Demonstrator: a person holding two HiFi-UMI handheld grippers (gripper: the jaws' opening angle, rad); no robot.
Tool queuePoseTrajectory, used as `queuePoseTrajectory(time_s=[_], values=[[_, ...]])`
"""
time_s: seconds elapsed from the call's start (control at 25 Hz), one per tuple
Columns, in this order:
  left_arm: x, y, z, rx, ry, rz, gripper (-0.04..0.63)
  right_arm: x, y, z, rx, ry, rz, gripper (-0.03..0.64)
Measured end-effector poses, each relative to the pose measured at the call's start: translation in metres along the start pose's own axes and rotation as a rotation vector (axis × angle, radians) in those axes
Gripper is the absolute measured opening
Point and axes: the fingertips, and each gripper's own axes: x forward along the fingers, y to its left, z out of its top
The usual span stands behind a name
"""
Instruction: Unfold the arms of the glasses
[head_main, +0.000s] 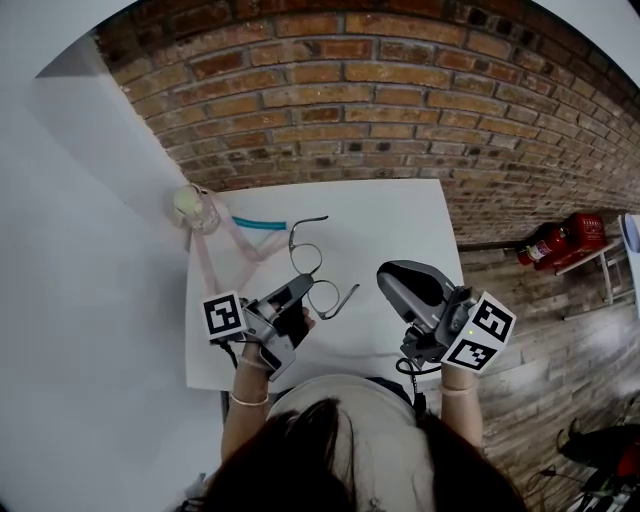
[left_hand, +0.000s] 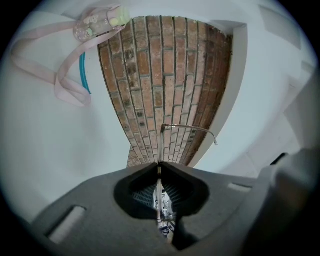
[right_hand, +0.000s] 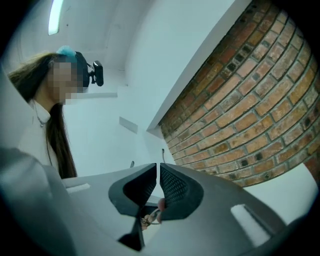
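Observation:
Thin wire-framed glasses (head_main: 312, 268) are held just above the white table (head_main: 400, 220), near its middle. My left gripper (head_main: 303, 288) is shut on the frame near the lenses. In the left gripper view the wire frame (left_hand: 160, 150) runs up out of the closed left gripper (left_hand: 160, 167), and one arm (left_hand: 190, 129) juts sideways from its top. In the head view an arm points out from each end of the frame. My right gripper (head_main: 385, 272) hangs right of the glasses, apart from them. Seen from its own camera, the right gripper (right_hand: 158, 167) tilts up at the wall, shut to a thin slit with nothing inside.
A small clear bottle (head_main: 195, 208) on a pink strap (head_main: 230, 245) and a teal tube (head_main: 258, 224) lie at the table's far left corner. The brick wall (head_main: 380, 100) runs behind the table. Red fire extinguishers (head_main: 560, 240) sit on the floor to the right.

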Motion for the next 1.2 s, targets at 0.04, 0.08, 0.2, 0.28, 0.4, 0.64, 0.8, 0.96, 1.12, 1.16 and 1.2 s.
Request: queuePoseTrajectory(time_s=[0.04,0.08,0.2,0.28,0.4,0.64,0.8,0.96,1.12,1.16,1.2], values=[[0.0,-0.001,-0.001,-0.003,0.002,-0.004,0.023,0.0,-0.006,-0.002,-0.004,0.004,-0.034,0.027],[0.0,-0.002,-0.001,-0.008,0.005,-0.008,0.021,-0.001,-0.012,-0.004,-0.004,0.007,-0.071,0.024],[0.0,-0.003,-0.004,-0.017,0.013,-0.018,0.023,-0.002,-0.032,-0.01,-0.004,0.014,-0.189,0.006],[0.0,-0.004,-0.006,-0.021,0.023,-0.024,0.023,-0.003,-0.041,-0.016,-0.021,0.033,-0.249,0.006],[0.001,-0.003,-0.012,-0.037,0.039,-0.033,0.022,-0.005,-0.051,-0.026,-0.052,0.072,-0.312,0.006],[0.0,-0.002,-0.02,-0.062,0.062,-0.053,0.021,-0.007,-0.07,-0.046,-0.13,0.147,-0.435,0.006],[0.0,-0.004,-0.023,-0.066,0.064,-0.054,0.023,-0.009,-0.075,-0.054,-0.162,0.197,-0.478,0.006],[0.001,-0.008,-0.024,-0.065,0.067,-0.054,0.023,-0.009,-0.076,-0.059,-0.163,0.225,-0.48,0.006],[0.0,-0.008,-0.025,-0.07,0.069,-0.046,0.023,-0.008,-0.074,-0.06,-0.159,0.224,-0.471,0.006],[0.0,-0.008,-0.026,-0.069,0.071,-0.044,0.022,-0.008,-0.074,-0.06,-0.16,0.225,-0.472,0.006],[0.0,-0.008,-0.026,-0.07,0.072,-0.043,0.023,-0.007,-0.075,-0.06,-0.16,0.228,-0.475,0.006]])
